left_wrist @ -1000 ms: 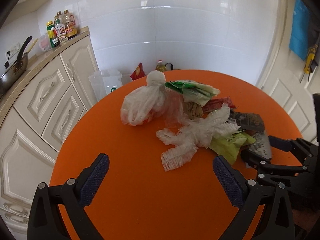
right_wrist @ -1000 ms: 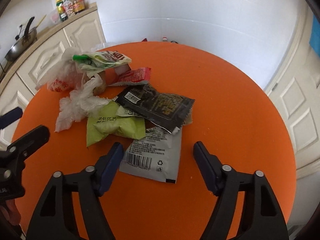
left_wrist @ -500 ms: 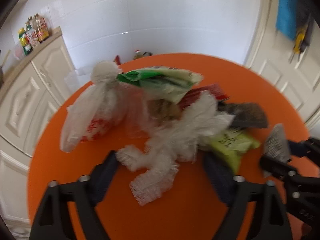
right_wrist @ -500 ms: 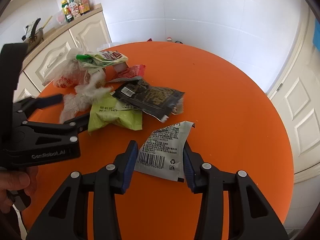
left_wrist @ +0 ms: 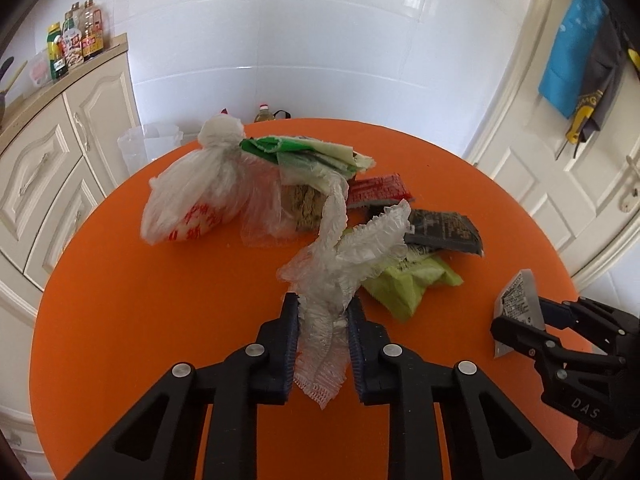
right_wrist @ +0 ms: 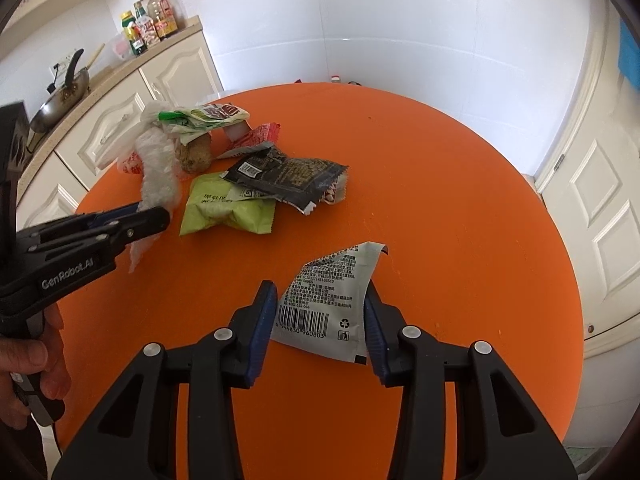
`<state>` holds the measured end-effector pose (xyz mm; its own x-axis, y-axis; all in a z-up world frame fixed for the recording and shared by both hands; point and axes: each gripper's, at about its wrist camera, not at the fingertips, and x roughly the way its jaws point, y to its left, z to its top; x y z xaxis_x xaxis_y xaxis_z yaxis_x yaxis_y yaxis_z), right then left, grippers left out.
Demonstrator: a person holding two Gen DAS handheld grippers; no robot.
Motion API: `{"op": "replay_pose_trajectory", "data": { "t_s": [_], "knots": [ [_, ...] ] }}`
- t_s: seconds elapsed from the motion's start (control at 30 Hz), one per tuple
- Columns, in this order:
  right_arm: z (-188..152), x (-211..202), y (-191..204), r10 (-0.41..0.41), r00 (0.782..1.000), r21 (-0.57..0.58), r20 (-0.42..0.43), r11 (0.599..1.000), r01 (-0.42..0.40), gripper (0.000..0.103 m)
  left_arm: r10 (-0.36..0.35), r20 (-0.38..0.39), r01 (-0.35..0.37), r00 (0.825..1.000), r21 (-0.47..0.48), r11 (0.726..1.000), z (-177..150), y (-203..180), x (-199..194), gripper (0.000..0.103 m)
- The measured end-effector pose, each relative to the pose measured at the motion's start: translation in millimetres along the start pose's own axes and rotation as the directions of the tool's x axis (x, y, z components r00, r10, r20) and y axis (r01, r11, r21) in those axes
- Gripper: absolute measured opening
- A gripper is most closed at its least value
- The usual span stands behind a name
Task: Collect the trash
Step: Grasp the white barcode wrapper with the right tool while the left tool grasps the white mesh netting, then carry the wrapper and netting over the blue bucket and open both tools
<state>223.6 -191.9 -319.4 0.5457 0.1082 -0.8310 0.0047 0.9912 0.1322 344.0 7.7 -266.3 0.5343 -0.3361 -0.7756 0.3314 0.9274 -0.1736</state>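
Your left gripper (left_wrist: 323, 320): clamped on the clear crumpled plastic (left_wrist: 340, 264), lifted off the orange table (left_wrist: 160, 300). Your right gripper (right_wrist: 320, 312): closed on the grey barcode sachet (right_wrist: 328, 304). Beyond them, on the table: green packet (right_wrist: 228, 210), black packet (right_wrist: 288, 176), tied white bag (left_wrist: 192, 200)

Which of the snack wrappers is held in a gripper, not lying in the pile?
The white barcode wrapper, clamped in the right gripper. The black wrapper and the lime-green wrapper lie on the orange table.
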Motion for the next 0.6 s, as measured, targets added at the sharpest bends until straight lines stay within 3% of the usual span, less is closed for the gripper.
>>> {"op": "replay_pose_trajectory", "data": {
  "t_s": [0.3, 0.6],
  "knots": [
    [-14.1, -36.0, -3.7, 0.028, 0.998, 0.019, 0.053, 0.999, -0.029, 0.040, -0.009, 0.043, 0.011, 0.999, -0.034, 0.999, -21.3, 2.6, -30.1, 0.019],
    [-18.6, -90.3, -0.8, 0.042, 0.987, 0.016, 0.155, 0.999, -0.045, 0.040, -0.045, 0.141, 0.044, 0.989, 0.010, 0.999, -26.1, -23.2, -71.3, 0.019]
  ]
}}
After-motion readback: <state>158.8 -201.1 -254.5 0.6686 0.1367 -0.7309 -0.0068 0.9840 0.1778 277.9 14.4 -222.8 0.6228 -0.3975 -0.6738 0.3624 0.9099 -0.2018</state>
